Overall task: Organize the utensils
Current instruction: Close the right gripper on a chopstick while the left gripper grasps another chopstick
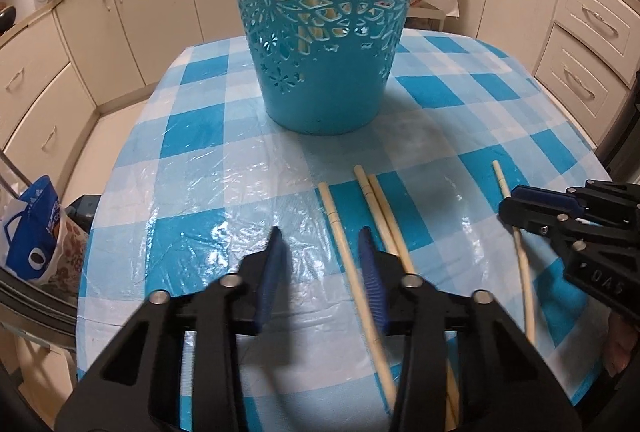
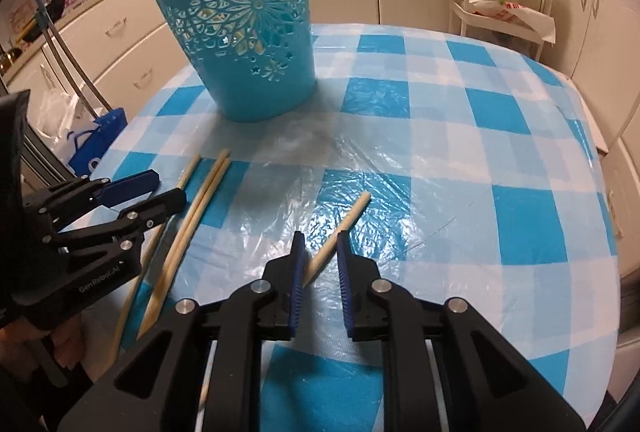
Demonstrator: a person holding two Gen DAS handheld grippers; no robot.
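Four chopsticks (image 1: 340,232) lie pointing toward the basket (image 1: 324,31). Left gripper (image 1: 320,236) fingers stand apart over one chopstick, not gripping; right gripper (image 2: 320,238) fingers narrowly straddle another (image 2: 340,228), grip unclear.

The right gripper (image 2: 320,240) is pointing down at the table (image 2: 500,159), which is wearing a blue-and-white checked cloth under clear plastic. A single wooden chopstick (image 2: 352,216) is lying slanted between its blue ribbed pads (image 2: 298,264), resting against the left pad while the right pad is standing clear of it. Beyond the chopstick, toward the table's far left, a turquoise plastic basket (image 2: 248,43) with cut-out flower patterns is standing upright. Left of the single chopstick, three more chopsticks (image 2: 200,199) are lying roughly parallel, two of them touching side by side. The left gripper (image 2: 160,191) is reaching in over the leftmost of these, with a hand (image 2: 60,348) showing beneath it.
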